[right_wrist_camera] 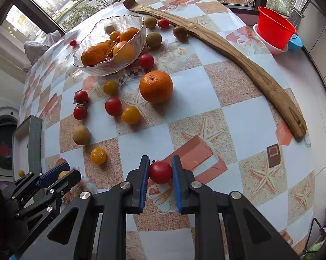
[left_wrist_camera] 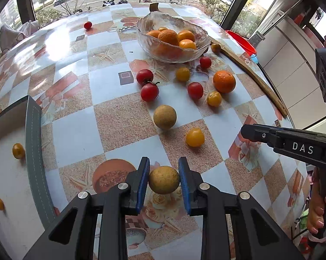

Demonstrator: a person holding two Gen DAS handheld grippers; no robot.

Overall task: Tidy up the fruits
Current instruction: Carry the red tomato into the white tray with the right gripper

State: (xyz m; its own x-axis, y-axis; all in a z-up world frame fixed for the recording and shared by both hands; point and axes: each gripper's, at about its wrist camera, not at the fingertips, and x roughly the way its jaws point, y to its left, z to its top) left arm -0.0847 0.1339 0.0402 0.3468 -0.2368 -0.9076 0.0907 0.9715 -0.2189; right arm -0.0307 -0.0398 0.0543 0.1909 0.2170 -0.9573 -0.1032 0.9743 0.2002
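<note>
Left gripper [left_wrist_camera: 164, 181]: blue-padded fingers [left_wrist_camera: 143, 182] clamped on a tan longan [left_wrist_camera: 164, 179], held just above the bench [left_wrist_camera: 76, 134]. Right gripper [right_wrist_camera: 160, 172]: fingers [right_wrist_camera: 176, 179] closed on a red cherry tomato [right_wrist_camera: 160, 171] at the near edge of the checkered cloth.

Left wrist view, at 1 o'clock of the held longan: a yellow tomato [left_wrist_camera: 194, 137], then a second longan [left_wrist_camera: 164, 117] at 12. Beyond these, a loose scatter of red tomatoes [left_wrist_camera: 149, 92] and small yellow ones, with a lone orange [left_wrist_camera: 224, 81] at 1 o'clock.

Farthest, at 12: the glass bowl [left_wrist_camera: 147, 25] holding oranges. A grey-rimmed tray [left_wrist_camera: 34, 147] at 9 o'clock carries two small yellow fruits. A long wooden board [right_wrist_camera: 238, 58] runs along the bench's far right side.
</note>
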